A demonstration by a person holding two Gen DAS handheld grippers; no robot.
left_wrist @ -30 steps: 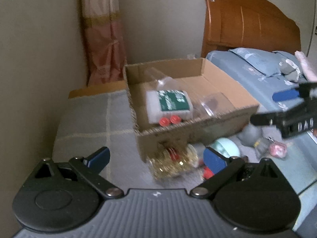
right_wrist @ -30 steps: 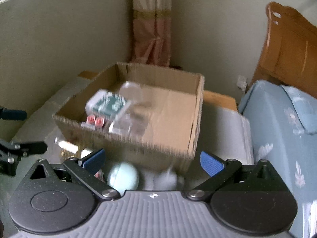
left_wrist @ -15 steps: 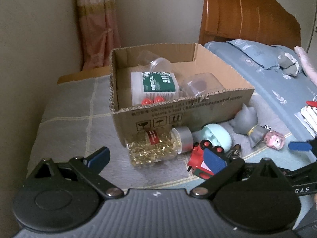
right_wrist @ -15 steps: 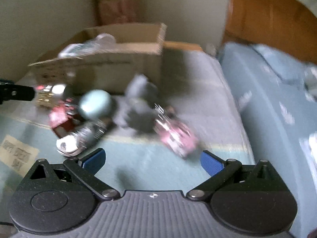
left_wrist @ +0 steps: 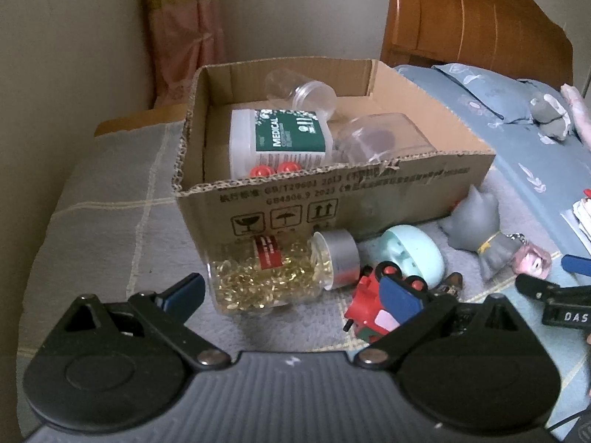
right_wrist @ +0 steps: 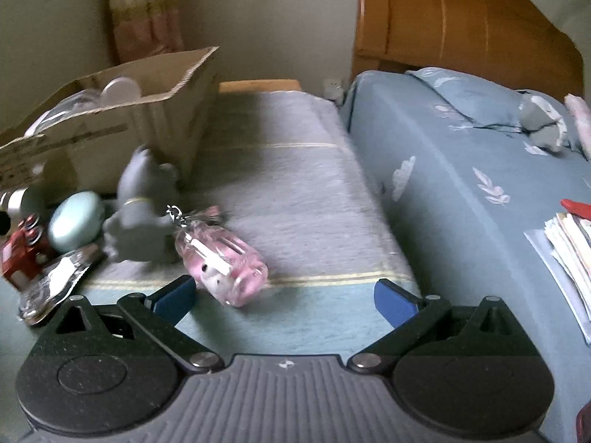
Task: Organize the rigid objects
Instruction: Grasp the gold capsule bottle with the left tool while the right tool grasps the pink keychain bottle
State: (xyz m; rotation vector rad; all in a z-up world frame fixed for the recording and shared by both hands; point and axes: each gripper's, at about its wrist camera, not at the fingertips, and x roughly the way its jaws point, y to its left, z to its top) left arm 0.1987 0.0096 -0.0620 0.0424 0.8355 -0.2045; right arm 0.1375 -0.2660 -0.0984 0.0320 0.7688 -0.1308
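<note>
A cardboard box stands on the grey blanket and holds a white and green medical bottle and clear jars. In front of it lie a jar of gold capsules, a red toy car, a mint round case, a grey figurine and a pink keychain. My left gripper is open just short of the capsule jar and toy car. My right gripper is open, empty, right of the pink keychain.
A blue bed with pillow and wooden headboard lies to the right. A stack of papers rests on the bed. A silver foil packet lies by the toy car. A wall and curtain stand behind the box.
My right gripper swung from facing the box down and right to the pink keychain. My left gripper dropped lower and closer to the capsule jar. Both stayed open.
</note>
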